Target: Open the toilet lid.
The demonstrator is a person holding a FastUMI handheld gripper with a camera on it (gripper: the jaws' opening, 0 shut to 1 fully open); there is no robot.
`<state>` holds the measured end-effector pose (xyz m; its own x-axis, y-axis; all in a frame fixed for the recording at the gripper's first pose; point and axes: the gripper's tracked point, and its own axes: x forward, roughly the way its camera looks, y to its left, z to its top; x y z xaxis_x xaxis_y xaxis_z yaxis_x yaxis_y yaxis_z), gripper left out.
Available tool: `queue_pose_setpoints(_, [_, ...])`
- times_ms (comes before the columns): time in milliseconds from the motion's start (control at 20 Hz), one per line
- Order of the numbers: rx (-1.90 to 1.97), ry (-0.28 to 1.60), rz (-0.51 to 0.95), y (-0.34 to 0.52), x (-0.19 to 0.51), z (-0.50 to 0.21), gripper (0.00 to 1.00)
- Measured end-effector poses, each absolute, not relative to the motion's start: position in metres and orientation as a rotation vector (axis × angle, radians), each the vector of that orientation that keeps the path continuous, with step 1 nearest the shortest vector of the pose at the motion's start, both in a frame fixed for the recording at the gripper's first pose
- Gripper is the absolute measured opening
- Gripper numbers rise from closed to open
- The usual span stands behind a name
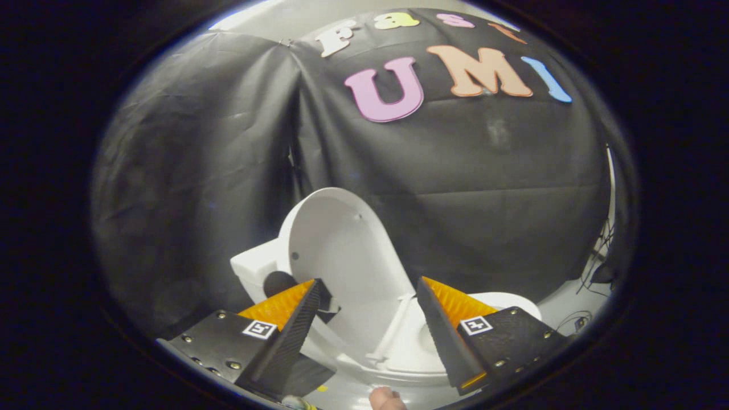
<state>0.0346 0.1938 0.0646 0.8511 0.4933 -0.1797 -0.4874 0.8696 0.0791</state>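
The toilet lid [336, 239] stands raised just ahead of the gripper [367, 310], leaning back toward the tank [253, 270]. The fingers are spread wide, holding nothing. The lid looks fully open.

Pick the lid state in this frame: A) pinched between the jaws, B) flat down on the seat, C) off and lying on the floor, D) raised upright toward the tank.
D: the toilet lid stands up with its inner face showing, leaning back toward the tank, while the gripper is open with nothing between its jaws.
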Motion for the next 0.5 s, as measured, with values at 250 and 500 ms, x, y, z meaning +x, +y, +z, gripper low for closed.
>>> queue_pose_setpoints(250, [0.057,0.172,0.451,0.150,0.045,0.083,1.00])
queue_pose_setpoints(500, [0.059,0.164,0.430,0.126,0.043,0.087,1.00])
